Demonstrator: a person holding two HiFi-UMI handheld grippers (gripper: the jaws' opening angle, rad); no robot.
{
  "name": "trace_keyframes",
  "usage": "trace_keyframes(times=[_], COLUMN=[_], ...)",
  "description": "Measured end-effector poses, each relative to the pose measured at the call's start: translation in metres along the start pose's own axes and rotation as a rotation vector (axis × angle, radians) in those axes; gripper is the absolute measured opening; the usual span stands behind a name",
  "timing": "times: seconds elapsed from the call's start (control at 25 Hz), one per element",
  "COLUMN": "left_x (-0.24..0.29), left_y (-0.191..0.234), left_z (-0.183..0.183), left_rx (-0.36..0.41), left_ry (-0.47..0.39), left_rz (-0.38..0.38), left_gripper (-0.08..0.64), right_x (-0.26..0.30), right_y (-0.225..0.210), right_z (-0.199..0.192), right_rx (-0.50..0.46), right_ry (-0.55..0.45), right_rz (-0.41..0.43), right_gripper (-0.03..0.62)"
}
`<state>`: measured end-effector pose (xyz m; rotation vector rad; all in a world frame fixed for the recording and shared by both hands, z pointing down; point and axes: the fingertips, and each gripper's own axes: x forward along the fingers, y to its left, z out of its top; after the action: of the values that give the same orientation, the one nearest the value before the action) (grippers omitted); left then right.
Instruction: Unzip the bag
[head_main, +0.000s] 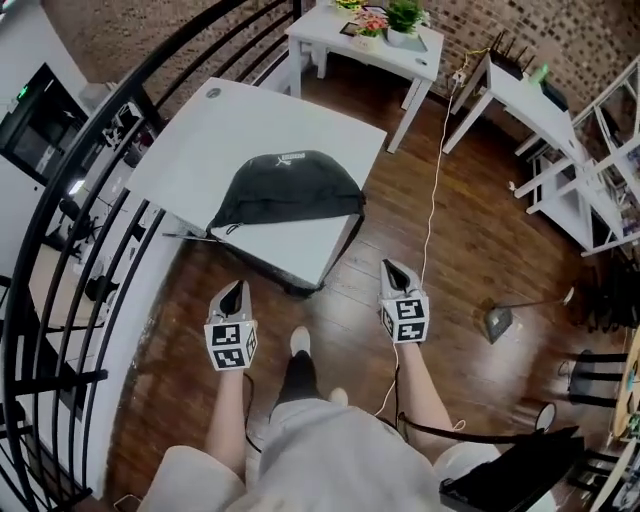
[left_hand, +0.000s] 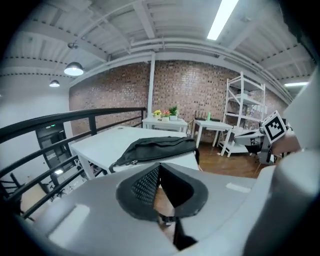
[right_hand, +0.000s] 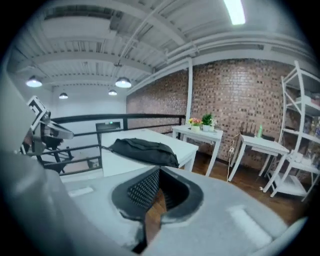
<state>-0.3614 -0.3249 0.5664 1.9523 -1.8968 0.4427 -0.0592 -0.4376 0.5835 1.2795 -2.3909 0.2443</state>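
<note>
While held low over the wooden floor (head_main: 470, 250), well short of the table (head_main: 250, 120): left claw (head_main: 231, 298) pinched shut, nothing between the jaws; right claw (head_main: 396, 275) likewise closed and empty. Black bag (head_main: 288, 188) flat near the table's front corner, untouched. Zip too fine to trace from the head view. Thin strap (head_main: 190, 237) trailing off the left edge. Bag's far side hidden behind its own bulge in both gripper views.
</note>
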Motion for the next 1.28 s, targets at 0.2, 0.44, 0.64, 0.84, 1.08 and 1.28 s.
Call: trace_keyframes(times=[0.2,0.44,0.64,0.84,1.08,1.28], left_x=[-0.095,-0.195,-0.251,-0.294,-0.319,-0.332], left_y=[-0.101,-0.194,-0.213,-0.216,-0.192,-0.186], left_z=[0.032,0.072,0.109,0.148,0.144,0.138], left_rx=[0.046,0.080,0.136,0.159,0.138,0.136], left_ry=[-0.174,-0.366,-0.500,-0.650,-0.675,-0.669], left_rz=[-0.061,-0.125,-0.170,-0.178,-0.158,-0.170], left_gripper=[0.018,0.018,0.018,0.018,0.018,0.018], right_x=[-0.123,-0.236,-0.277,-0.312,-0.324,-0.331], right_y=[0.045,0.084,0.108,0.099,0.125,0.149], right_z=[0.024,0.039,0.076,0.124,0.138,0.136], right_rx=[0.068,0.077,0.028,-0.009,-0.041,-0.051], right_ry=[-0.194,-0.267,-0.314,-0.420,-0.422,-0.409], right_rz=[0.095,0.161,0.137,0.044,0.047,0.064], right_gripper=[-0.008,-0.009,-0.009,-0.009,-0.009,-0.009])
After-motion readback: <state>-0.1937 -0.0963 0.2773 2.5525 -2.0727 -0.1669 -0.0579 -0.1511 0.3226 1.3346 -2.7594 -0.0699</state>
